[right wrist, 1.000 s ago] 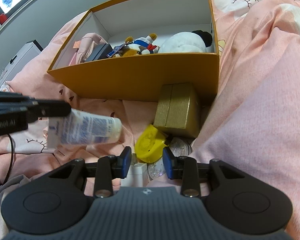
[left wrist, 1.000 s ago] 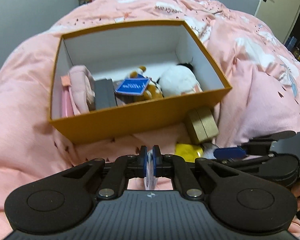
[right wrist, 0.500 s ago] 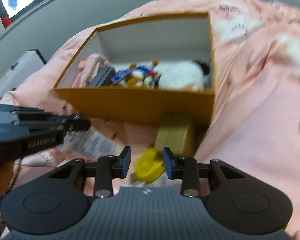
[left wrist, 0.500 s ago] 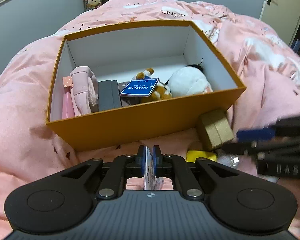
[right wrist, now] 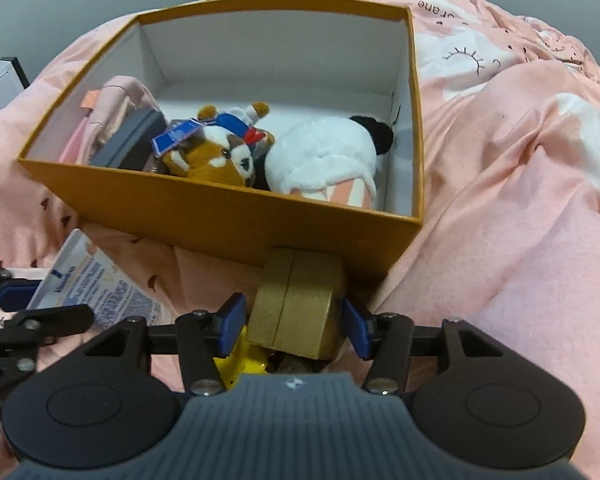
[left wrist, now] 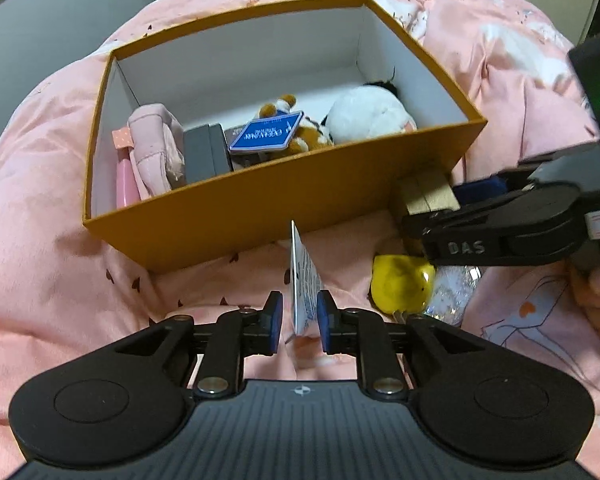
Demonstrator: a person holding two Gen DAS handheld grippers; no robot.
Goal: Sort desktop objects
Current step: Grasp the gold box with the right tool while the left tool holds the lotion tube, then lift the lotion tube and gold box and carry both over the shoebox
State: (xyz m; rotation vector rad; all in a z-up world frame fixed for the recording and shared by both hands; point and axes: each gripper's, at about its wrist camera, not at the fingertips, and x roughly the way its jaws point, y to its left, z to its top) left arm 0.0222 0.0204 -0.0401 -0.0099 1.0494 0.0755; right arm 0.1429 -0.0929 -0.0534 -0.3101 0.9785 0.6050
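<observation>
An orange box (left wrist: pixel 236 216) with white walls sits on the pink bed; it also shows in the right wrist view (right wrist: pixel 228 220). It holds a white plush (right wrist: pixel 324 160), a brown plush (right wrist: pixel 216 160), a blue card (left wrist: pixel 266 136), a grey case (left wrist: pixel 202 156) and pink items (left wrist: pixel 152 148). My left gripper (left wrist: pixel 298 318) has opened; a white tube (left wrist: pixel 304 284) stands loosely between its pads, seen side-on in the right wrist view (right wrist: pixel 96 288). My right gripper (right wrist: pixel 294 322) is open around a gold box (right wrist: pixel 296 304) in front of the orange box.
A yellow object (left wrist: pixel 400 282) and a glittery clear thing (left wrist: pixel 452 292) lie on the pink duvet (right wrist: pixel 520 200) under the right gripper. A door stands at the far right, a grey wall at the left.
My left gripper's jaws have parted from the white tube. My right gripper has moved forward, opened wider and now straddles the gold box.
</observation>
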